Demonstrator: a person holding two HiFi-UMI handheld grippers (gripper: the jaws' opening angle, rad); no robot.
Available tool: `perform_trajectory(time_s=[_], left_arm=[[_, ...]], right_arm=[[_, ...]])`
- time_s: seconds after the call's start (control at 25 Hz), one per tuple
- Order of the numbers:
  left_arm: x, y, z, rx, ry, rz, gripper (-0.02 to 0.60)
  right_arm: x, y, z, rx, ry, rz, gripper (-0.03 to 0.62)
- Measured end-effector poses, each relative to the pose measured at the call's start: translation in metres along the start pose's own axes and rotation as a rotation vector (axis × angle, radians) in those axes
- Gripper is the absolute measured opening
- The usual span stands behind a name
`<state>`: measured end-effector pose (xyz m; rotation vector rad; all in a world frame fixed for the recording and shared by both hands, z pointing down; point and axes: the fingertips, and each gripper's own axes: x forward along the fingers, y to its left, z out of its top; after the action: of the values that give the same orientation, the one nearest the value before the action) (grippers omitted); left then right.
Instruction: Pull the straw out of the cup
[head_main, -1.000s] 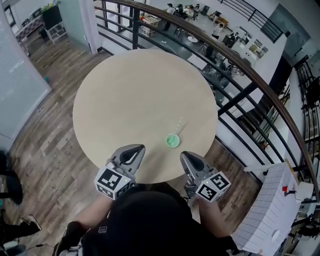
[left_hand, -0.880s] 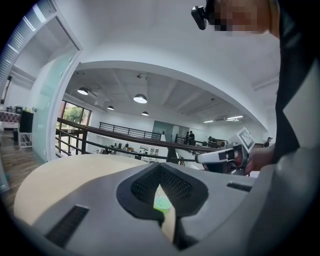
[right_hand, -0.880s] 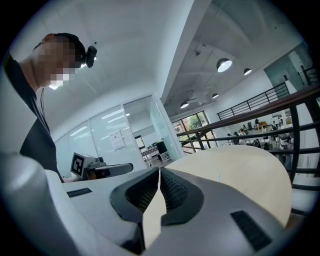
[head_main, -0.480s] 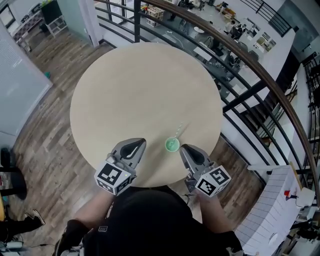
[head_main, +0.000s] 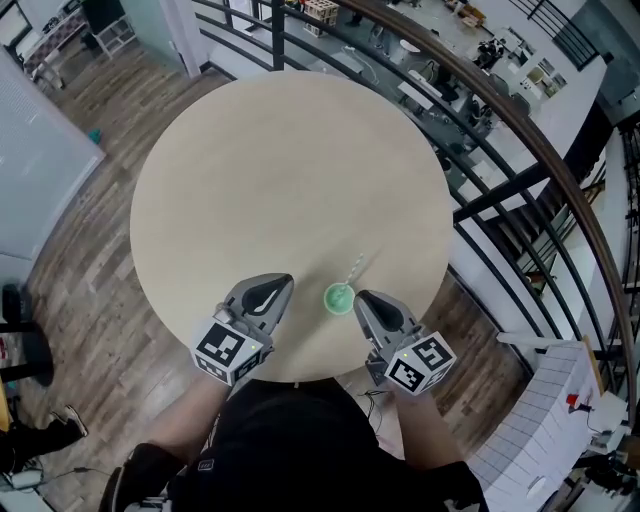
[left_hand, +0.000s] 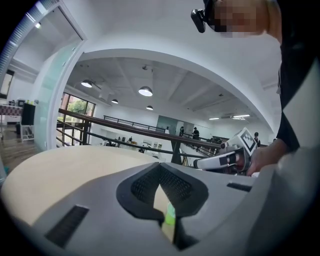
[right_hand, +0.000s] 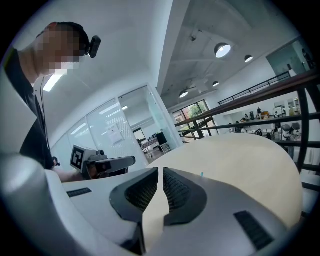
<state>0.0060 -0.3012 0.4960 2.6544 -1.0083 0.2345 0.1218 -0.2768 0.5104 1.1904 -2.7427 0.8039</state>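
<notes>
A small green cup (head_main: 338, 297) stands near the front edge of the round beige table (head_main: 280, 170). A clear straw (head_main: 354, 268) leans out of it, up and to the right. My left gripper (head_main: 276, 284) hovers just left of the cup, jaws shut and empty. My right gripper (head_main: 361, 298) is close on the cup's right, also shut and empty. In the left gripper view, a sliver of the green cup (left_hand: 170, 216) shows behind the closed jaw tips of my left gripper (left_hand: 160, 167). In the right gripper view, the straw's tip (right_hand: 201, 175) peeks over my right gripper (right_hand: 160, 171).
A dark metal railing (head_main: 500, 130) curves round the table's far and right side, with a lower floor beyond it. Wood flooring (head_main: 90, 270) lies to the left. A white lined sheet (head_main: 540, 410) sits at the lower right. A glass wall (head_main: 40, 150) stands far left.
Both grippers have moved forward over the table's front edge and sunk lower. They now flank the cup, which was ahead of them before. Both stayed shut.
</notes>
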Motion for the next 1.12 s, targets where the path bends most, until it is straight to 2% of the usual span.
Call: perform_trajectory(time_s=[0.4, 0.52, 0.72, 0.88, 1.12], left_arm=[[0.039, 0.004, -0.036, -0.016, 0.061, -0.035, 0.008], [0.045, 0.005, -0.048, -0.033, 0.074, -0.037, 0.008], [0.06, 0.013, -0.068, -0.057, 0.084, -0.036, 0.008], [0.067, 0.011, -0.077, -0.073, 0.086, -0.04, 0.008], [0.071, 0.013, -0.086, -0.084, 0.099, -0.039, 0.008]], right_arm=[[0.027, -0.03, -0.017, 0.011, 0.024, 0.002, 0.028], [0.029, -0.036, -0.024, 0.021, 0.038, -0.006, 0.103], [0.038, -0.053, -0.046, 0.026, 0.08, -0.016, 0.139], [0.041, -0.061, -0.063, 0.033, 0.115, -0.027, 0.24], [0.053, -0.072, -0.081, 0.04, 0.162, -0.023, 0.252]])
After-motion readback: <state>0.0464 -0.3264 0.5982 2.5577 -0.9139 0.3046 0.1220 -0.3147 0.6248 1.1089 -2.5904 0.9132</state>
